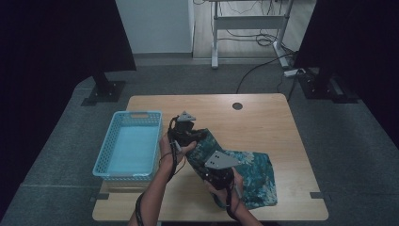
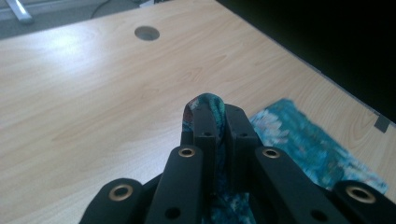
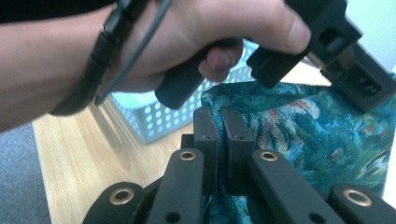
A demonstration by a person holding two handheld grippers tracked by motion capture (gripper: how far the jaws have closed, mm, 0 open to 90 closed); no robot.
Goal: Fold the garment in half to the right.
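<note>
Teal patterned cloth (image 1: 249, 172) lies partly on the wooden counter (image 1: 263, 122) and partly lifted between the two grippers. The left gripper (image 2: 215, 109) has its jaws clamped together on a fold of the cloth: in the left gripper view a narrow loop of the fabric pokes up between the two black jaw tips, and more of it bunches below, between the jaw arms. Beyond and to the right of that gripper the rest of the cloth spreads flat on the counter, and a round hole (image 2: 146, 33) in the counter sits well ahead of it, to the left.

The right gripper (image 3: 221, 116) is likewise closed on the cloth; in the right gripper view the fabric's edge is pinched between the jaw tips and the teal cloth fans out to the right of them. Just ahead of that gripper the person's left hand (image 3: 187, 42) wraps around the handle of the left gripper, a cable running along the wrist. Behind the hand stands a light blue basket (image 1: 129, 143) with perforated walls; in the high view it is just to the left of the left gripper, on the counter, and the two grippers are near each other over the cloth's left part.
</note>
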